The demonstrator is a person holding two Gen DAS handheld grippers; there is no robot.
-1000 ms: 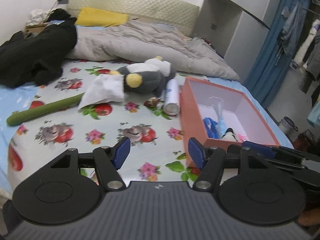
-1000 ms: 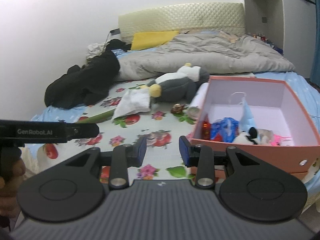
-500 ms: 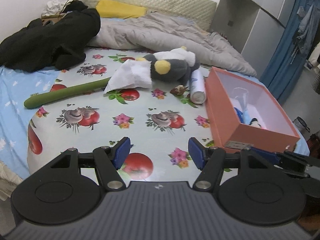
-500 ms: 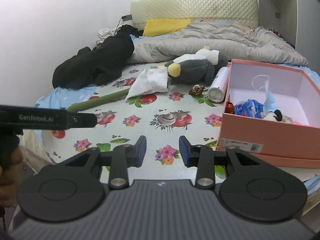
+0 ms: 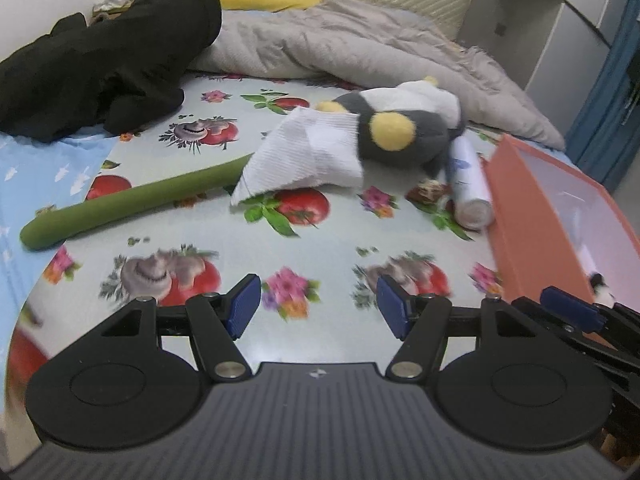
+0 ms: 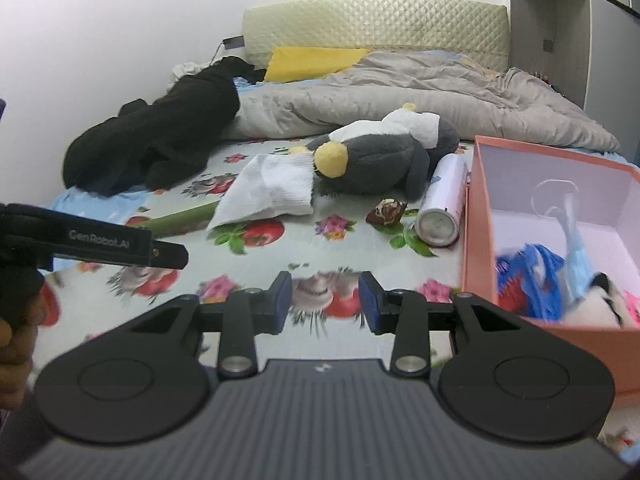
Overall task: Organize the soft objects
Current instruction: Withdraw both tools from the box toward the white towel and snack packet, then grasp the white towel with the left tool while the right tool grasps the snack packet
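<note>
Both grippers have come in closer over the bed since a second ago; the toys now fill more of each view, and nothing on the patterned sheet point(image 5: 256, 248) has shifted.

Left to right, left wrist view:
- Black garment point(image 5: 100, 60) heaped at 10 o'clock, off the printed sheet.
- Green plush tube point(image 5: 132, 200) lying flat at 9 o'clock, far end tucked under the white cloth point(image 5: 308, 156). Light and limp by the look of it; a pinch near mid-length would probably keep it from drooping.
- White cloth at 12 o'clock, crumpled, touching the penguin plush point(image 5: 404, 136). Thin and floppy; any raised fold should do.
- Penguin plush on its side, 12 to 1 o'clock. Soft and bulky, likely light; a flipper or the narrower head end suits the span better than the body.
- Small brown item point(image 5: 430, 192), too blurred to identify, just beside the spray can point(image 5: 468, 188). Can is rigid and would roll; judged not part of the soft lot.
- Orange box point(image 5: 532, 232) at 3 o'clock, open, already holding several small things.

Left gripper point(image 5: 318, 306): fingers spread wide, holding nothing, hovering over the sheet. Right gripper point(image 6: 325, 300): fingers parted by a narrower gap, also holding nothing, at 6 o'clock from the penguin, box just to its right.
</note>
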